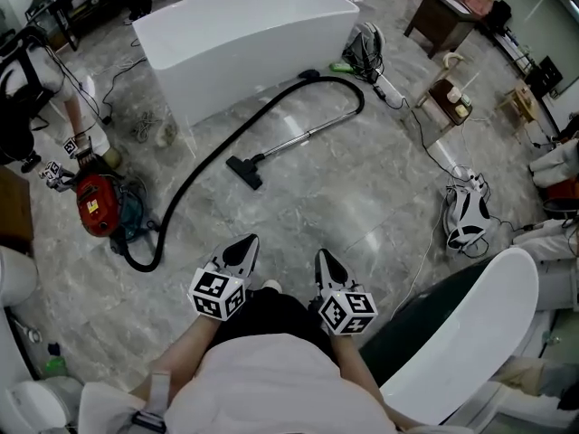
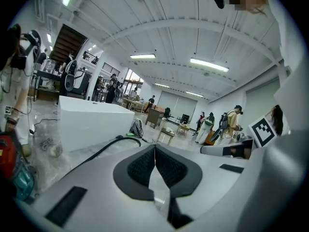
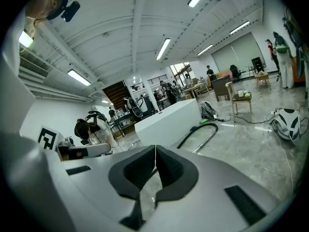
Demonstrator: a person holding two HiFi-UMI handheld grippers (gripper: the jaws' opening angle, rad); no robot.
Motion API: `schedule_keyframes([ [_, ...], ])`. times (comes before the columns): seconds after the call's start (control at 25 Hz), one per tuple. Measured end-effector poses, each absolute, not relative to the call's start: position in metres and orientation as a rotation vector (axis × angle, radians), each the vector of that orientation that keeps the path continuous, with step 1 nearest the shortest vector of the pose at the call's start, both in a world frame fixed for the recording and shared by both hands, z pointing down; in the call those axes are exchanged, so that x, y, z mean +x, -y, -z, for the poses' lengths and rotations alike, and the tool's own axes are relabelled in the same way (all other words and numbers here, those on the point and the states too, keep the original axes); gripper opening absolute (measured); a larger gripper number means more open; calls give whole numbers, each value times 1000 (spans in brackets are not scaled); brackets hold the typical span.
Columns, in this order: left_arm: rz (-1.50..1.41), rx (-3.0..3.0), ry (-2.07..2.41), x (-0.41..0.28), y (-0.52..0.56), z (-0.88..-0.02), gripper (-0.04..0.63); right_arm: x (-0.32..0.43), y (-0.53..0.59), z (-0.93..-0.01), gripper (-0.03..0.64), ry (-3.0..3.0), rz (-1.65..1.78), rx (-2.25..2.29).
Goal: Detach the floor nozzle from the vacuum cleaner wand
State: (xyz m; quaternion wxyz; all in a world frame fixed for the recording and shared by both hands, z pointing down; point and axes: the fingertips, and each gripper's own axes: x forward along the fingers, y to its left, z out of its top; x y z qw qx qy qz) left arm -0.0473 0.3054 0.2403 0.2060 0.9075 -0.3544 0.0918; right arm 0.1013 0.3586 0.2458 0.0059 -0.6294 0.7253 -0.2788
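A black floor nozzle [image 1: 244, 171] lies on the marble floor, joined to a chrome wand [image 1: 308, 136] that runs up and right to a black hose [image 1: 217, 156]. The hose curves down to a red vacuum body [image 1: 95, 202] at the left. My left gripper [image 1: 246, 243] and right gripper [image 1: 325, 259] are held side by side, low in the head view, well short of the nozzle. Both are shut with nothing between the pads. In the right gripper view the wand [image 3: 205, 141] and hose [image 3: 193, 132] show ahead. The left gripper view shows only the hose [image 2: 104, 149].
A white bathtub [image 1: 244, 39] stands behind the wand. Another white tub [image 1: 470, 333] is at my lower right. A white headset-like item [image 1: 466, 213] and cables lie on the floor to the right. A person [image 1: 36, 89] stands near the red vacuum. Small tables [image 1: 448, 98] are at the back right.
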Motion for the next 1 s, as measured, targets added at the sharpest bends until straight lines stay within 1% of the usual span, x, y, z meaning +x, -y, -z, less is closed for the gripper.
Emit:
schedule_keyframes([
  [0.52,-316,2496,1006,-16,-270,-250,11,123,-327,-258,15,-2307,951,-1909],
  [0.84,-300,2491,976,16,-213,-255,11,156,-279,-263,15,-2282,961,-1969],
  [1.0,-317,2483,968,23,-178,-258,11,161,-242,-264,15,-2319,961,-1958],
])
